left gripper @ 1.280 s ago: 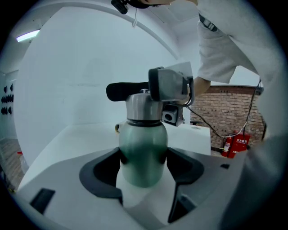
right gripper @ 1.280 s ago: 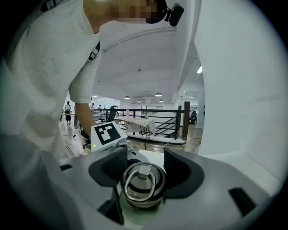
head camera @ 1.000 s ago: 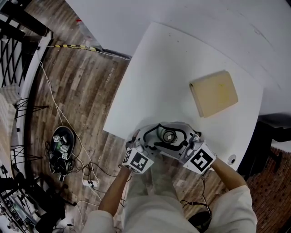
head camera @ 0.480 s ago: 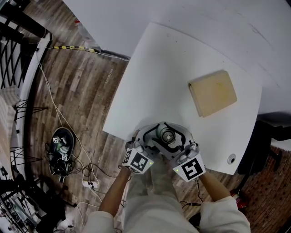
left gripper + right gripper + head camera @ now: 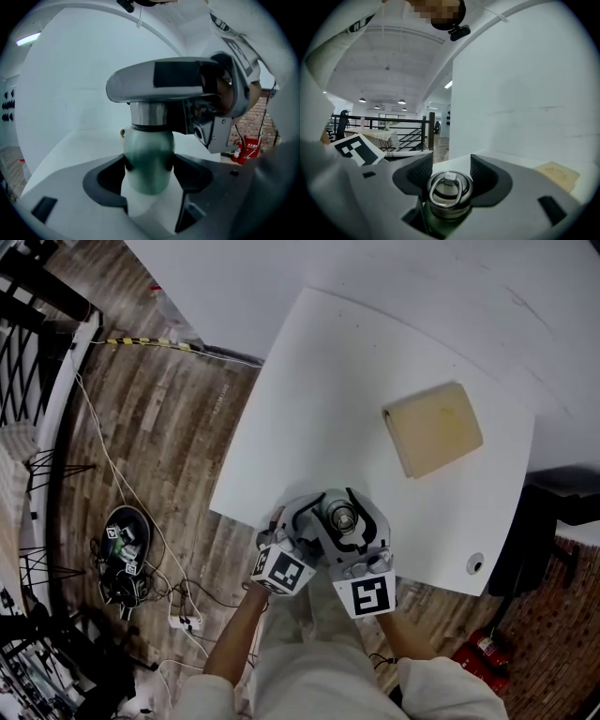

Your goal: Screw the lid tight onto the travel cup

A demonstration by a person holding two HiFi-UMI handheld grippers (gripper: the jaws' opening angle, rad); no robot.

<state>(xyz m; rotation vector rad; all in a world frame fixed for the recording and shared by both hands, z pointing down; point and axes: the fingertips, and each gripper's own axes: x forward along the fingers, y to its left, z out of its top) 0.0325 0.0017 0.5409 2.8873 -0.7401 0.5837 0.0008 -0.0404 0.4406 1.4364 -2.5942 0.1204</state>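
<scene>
Matte green, rounded travel cup (image 5: 148, 140) was clamped at its body by the closed, curved black jaws of the left gripper (image 5: 150, 161), at the smooth white tabletop's (image 5: 375, 362) near edge; brushed-metal lid (image 5: 450, 192) with ring handle was gripped by the part-open jaws of the right gripper (image 5: 450, 168).

Lab-like loft: floor cables (image 5: 178, 592), black railing (image 5: 393, 122), fire extinguisher (image 5: 247, 149).
</scene>
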